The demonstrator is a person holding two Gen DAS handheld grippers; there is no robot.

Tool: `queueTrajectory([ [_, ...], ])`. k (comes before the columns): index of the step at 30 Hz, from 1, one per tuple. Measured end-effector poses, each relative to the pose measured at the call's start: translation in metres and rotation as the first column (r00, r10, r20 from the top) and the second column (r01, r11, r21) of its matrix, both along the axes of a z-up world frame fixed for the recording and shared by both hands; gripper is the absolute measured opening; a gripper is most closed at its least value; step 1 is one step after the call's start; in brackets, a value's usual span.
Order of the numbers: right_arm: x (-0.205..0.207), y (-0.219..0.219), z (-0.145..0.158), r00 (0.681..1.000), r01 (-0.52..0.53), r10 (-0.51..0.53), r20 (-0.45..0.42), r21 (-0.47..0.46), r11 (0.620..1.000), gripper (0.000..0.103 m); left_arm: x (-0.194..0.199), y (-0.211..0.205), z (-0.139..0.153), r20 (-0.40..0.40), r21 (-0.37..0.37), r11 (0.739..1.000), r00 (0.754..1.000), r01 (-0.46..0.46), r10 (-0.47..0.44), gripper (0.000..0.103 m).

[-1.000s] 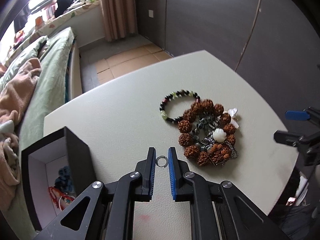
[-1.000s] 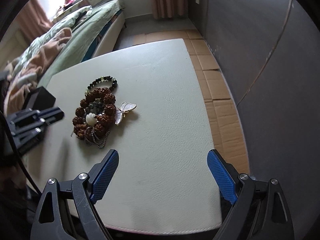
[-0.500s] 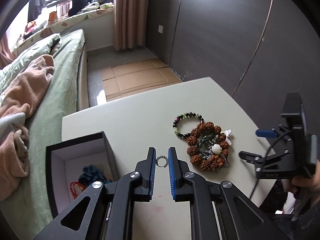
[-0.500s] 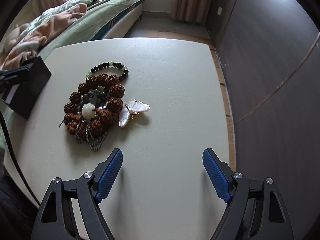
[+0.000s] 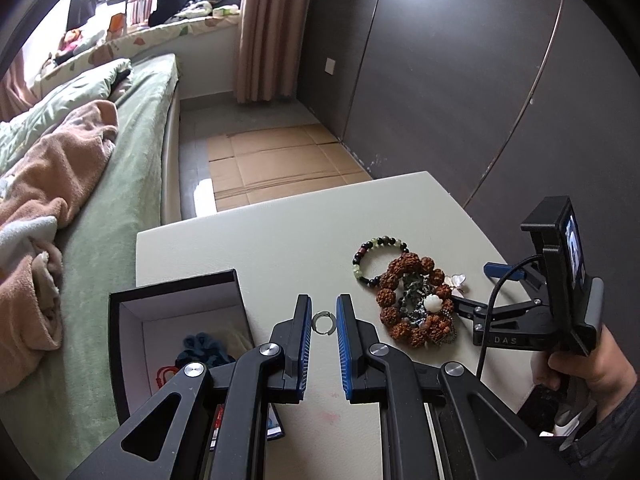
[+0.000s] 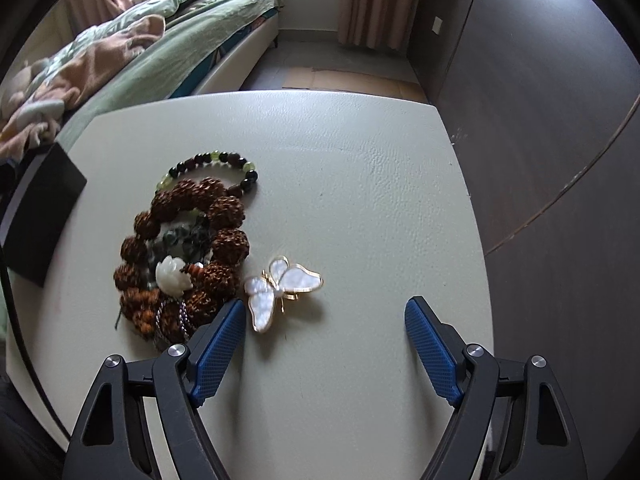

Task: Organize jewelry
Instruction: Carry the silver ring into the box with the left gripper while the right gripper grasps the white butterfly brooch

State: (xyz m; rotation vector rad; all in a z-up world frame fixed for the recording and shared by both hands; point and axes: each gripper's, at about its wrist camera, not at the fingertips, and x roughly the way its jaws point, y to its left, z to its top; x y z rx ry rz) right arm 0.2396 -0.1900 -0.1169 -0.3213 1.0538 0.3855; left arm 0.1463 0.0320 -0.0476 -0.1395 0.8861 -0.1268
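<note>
A: What carries it all?

B: A pale table (image 6: 360, 184). A black box (image 5: 180, 300) sits at its left edge, near the bed, open on top; inside I make out something dark blue and something red, but the left gripper's arms cut off its near part.

A: And the jewelry?

B: A pile (image 6: 180, 256) lies left of the table's middle: a ring of big brown beads, a bracelet (image 6: 208, 160) of small dark and green beads touching its far side, a white flower bead and dark green bits within. Chains at the near edge of the pile are partly hidden by the right gripper's left finger.

A: Where is the right gripper?

B: The right gripper (image 6: 324, 344) hangs over the near part of the table, jaws spread wide, nothing between the pads. A butterfly (image 6: 280, 288) brooch lies just beside the pile, just ahead of the left pad, inside the line of the gap. In the left view a hand (image 5: 584, 372) grips its handle at the table's right edge.

A: The left one?

B: The left gripper (image 5: 323, 322) pinches a small silver ring (image 5: 323, 323) between its pads, held above the table beside the box's right wall. Whether the ring's band has a gap I cannot tell.
</note>
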Motion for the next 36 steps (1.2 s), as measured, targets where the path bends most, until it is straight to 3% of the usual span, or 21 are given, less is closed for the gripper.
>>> queueTrajectory([
  [9,0.007,0.011,-0.001,1.000,-0.019,0.018,0.019,0.026,0.999,0.074,0.004,0.002,0.002,0.002,-0.008,1.000,1.000,-0.003,0.003,0.013],
  [12,0.007,0.016,0.000,0.999,-0.038,0.037,0.021,0.030,0.999,0.066,0.004,0.002,0.002,-0.001,-0.007,1.000,1.000,-0.004,0.004,0.013],
  [17,0.003,0.020,0.002,0.998,-0.064,0.063,0.008,0.030,0.998,0.043,0.003,0.003,0.004,0.001,-0.007,1.000,1.000,-0.010,0.010,0.013],
  [26,0.001,0.006,0.008,0.999,-0.016,0.020,-0.034,0.103,0.995,0.043,-0.010,0.018,0.015,0.035,-0.018,0.999,0.998,-0.046,0.047,0.013],
  [36,-0.014,0.000,0.047,0.999,0.018,-0.025,0.026,0.240,0.971,0.043,-0.022,0.060,0.023,0.048,-0.044,0.988,0.988,-0.147,0.149,0.013],
])
